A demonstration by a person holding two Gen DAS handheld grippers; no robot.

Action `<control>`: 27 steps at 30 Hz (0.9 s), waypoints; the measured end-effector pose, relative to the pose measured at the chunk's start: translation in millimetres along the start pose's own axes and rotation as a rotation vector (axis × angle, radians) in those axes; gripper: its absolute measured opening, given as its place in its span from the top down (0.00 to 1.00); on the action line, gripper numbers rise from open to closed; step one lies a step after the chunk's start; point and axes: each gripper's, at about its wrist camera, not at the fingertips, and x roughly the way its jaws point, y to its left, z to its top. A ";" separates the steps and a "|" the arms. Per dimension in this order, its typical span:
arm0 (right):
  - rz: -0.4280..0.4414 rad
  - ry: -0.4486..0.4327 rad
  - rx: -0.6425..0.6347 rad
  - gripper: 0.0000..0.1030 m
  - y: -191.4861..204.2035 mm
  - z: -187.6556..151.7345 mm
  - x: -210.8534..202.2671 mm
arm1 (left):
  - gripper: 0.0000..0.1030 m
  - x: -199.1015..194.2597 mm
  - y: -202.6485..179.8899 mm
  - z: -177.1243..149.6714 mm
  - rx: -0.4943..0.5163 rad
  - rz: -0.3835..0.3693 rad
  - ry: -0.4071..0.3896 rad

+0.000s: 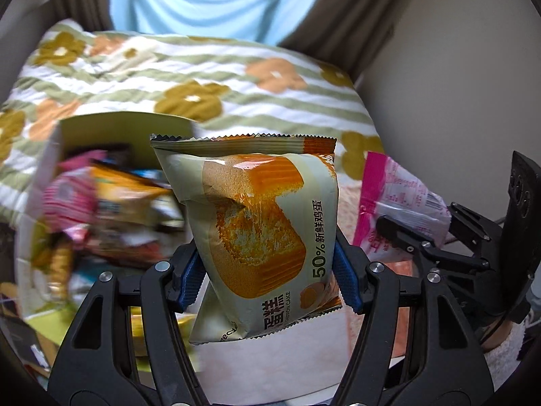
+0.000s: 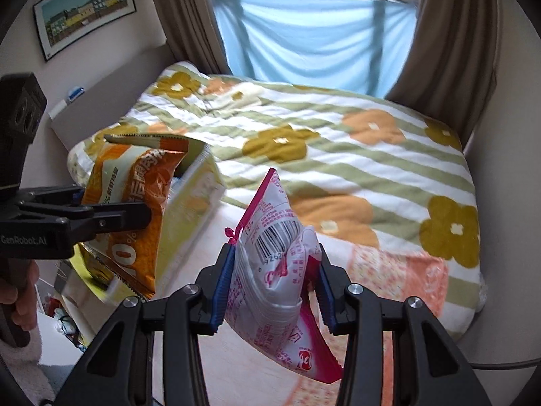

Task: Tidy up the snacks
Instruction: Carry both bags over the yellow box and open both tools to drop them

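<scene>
A bed (image 2: 338, 176) fills most of both views, covered with a quilt (image 1: 209, 77) of green and white stripes with mustard and orange flowers. Behind it hang brown curtains (image 2: 453, 50) and a light blue cloth (image 2: 314, 34) across the window. On the wall at the left of the right wrist view hangs a framed picture (image 2: 84, 6).

Near the bed's edge stands an open cardboard box (image 1: 47, 182), pale yellow-green, with many snack packets (image 1: 111, 209) inside; they are blurred, so I cannot name them.

The left gripper (image 1: 267, 274) has its blue pads pressed on both sides of a chiffon cake packet (image 1: 260, 223), which it holds upright in the air, just beside the box and to its right. In the right wrist view the same packet (image 2: 135, 203) hangs in front of the box opening.

The right gripper (image 2: 274, 291) is closed on a pink and white snack packet (image 2: 280, 270) with a barcode, holding it in the air above the bed, apart from the box.
</scene>
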 end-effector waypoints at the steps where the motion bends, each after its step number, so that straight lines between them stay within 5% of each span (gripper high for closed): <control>1: 0.004 -0.007 -0.007 0.61 10.1 4.1 0.1 | 0.39 -9.1 14.6 -0.3 -0.005 0.008 -0.008; 14: 0.045 -0.026 0.020 0.61 161.0 41.2 44.9 | 0.39 -53.8 196.7 -18.7 -0.061 0.028 0.074; 22: 0.029 0.008 0.069 0.61 206.4 41.6 64.2 | 0.39 -29.5 219.6 -28.9 -0.005 0.000 0.166; 25: 0.018 0.022 0.076 0.61 206.9 40.8 66.9 | 0.23 -25.6 215.9 -32.9 0.033 0.014 0.148; 26: 0.017 0.023 0.078 0.61 206.3 41.0 67.0 | 0.06 -28.1 212.1 -34.1 0.048 0.027 0.130; 27: 0.015 0.022 0.077 0.61 206.6 41.1 66.0 | 0.00 -30.9 210.4 -34.3 0.062 0.049 0.107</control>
